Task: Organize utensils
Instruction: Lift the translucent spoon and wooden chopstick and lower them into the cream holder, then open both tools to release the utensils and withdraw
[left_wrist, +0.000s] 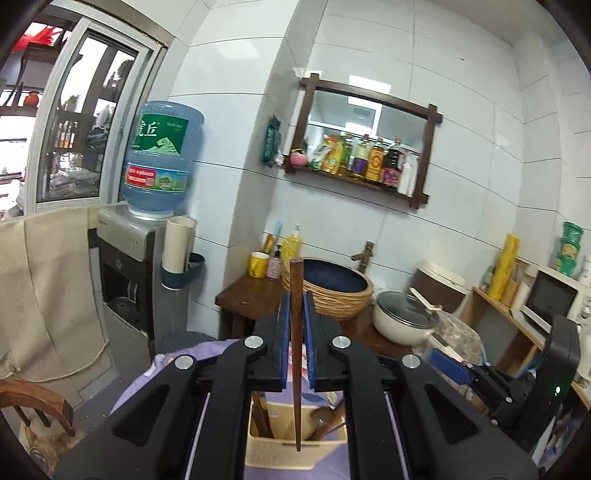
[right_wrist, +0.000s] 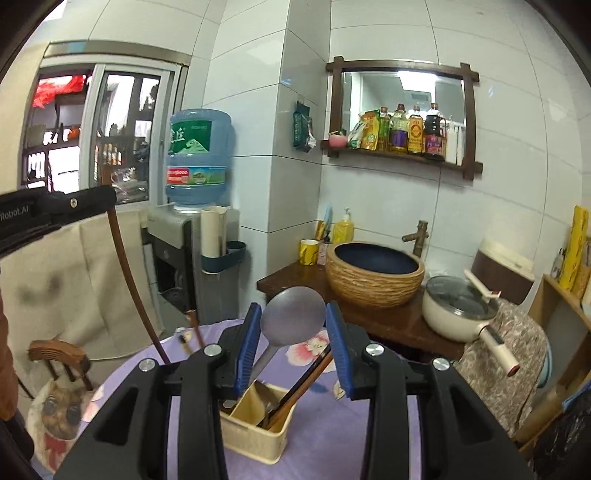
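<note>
Left gripper (left_wrist: 295, 295): nearly level, tipped slightly down, blue pads (left_wrist: 284, 332) clenched on a single dark wooden chopstick (left_wrist: 296, 354). Chopstick upright between the pads, square butt end above the fingertips, thin tip hanging just over the cream utensil box (left_wrist: 284, 458). Same chopstick seen from the right wrist as a long curved brown line (right_wrist: 125, 266) dropping from the left gripper's black body at the frame's left edge.

Right gripper (right_wrist: 291, 317): also tipped slightly down, jaws partly apart, metal spoon (right_wrist: 293, 315) between the blue pads (right_wrist: 246, 343). Bowl of spoon up and forward of the fingertips, handle running down and back toward the left pad. Grip point hidden behind the finger; cannot tell for certain that the pads press the handle, though spoon sits clear above the table with nothing else under it.

Cream utensil box (right_wrist: 255, 432): on the purple floral tablecloth (right_wrist: 332, 424), directly below both grippers. Contents: another metal spoon (right_wrist: 264, 397), dark wooden chopsticks (right_wrist: 303, 382) leaning out over the right rim. From the left wrist, a ladle-like metal utensil (left_wrist: 320, 415) and brown sticks inside.

Two more utensils (right_wrist: 194, 332) loose on the cloth, left of the right gripper.
</note>
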